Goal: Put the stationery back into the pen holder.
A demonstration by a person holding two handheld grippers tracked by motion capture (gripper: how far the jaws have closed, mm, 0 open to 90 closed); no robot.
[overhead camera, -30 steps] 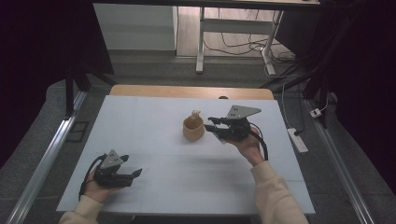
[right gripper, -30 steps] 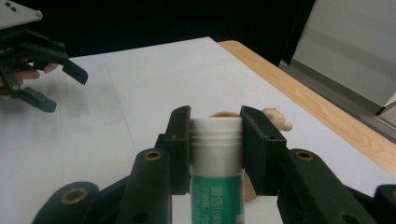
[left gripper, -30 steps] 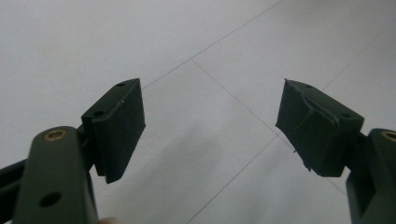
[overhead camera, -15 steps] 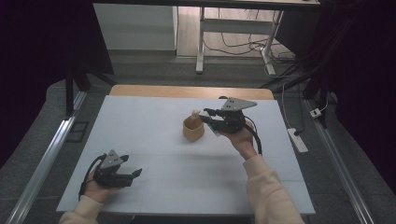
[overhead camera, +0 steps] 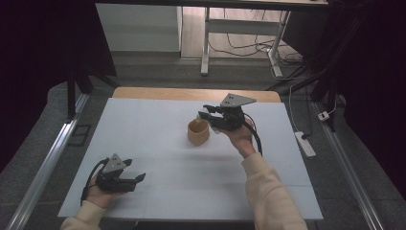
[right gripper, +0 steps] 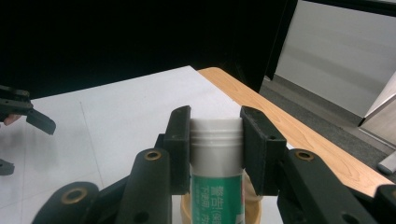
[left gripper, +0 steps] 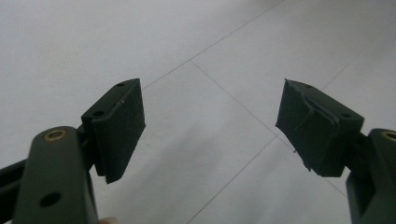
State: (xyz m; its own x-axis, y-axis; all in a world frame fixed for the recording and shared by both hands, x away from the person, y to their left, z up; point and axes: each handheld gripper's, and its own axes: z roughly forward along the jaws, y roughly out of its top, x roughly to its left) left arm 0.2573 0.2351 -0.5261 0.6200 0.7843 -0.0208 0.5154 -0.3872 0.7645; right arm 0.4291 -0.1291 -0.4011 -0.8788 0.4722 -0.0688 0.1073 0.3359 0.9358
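Observation:
A white tube with a green label [right gripper: 215,158] stands up out of a tan wooden cup [overhead camera: 197,132] at the table's middle right. My right gripper [overhead camera: 207,114] is shut on the tube's ribbed white neck just below the cap, and both pads [right gripper: 180,140] press its sides. The cup's rim [right gripper: 186,205] shows below the jaws, and the tube's lower end is hidden. Near the front left edge, my left gripper [overhead camera: 138,178] rests open above the bare white table [left gripper: 196,51] with nothing between its pads [left gripper: 119,123].
The white table top [overhead camera: 143,124] has a wooden strip [overhead camera: 191,94] along its far edge. A power strip [overhead camera: 305,143] lies on the floor to the right, and desk legs with cables [overhead camera: 239,43] stand behind. My left gripper [right gripper: 23,116] also shows far off.
My right gripper has moved left and a little farther out, from beside the cup to over it, and its jaws now clamp the tube. The left gripper has stayed put.

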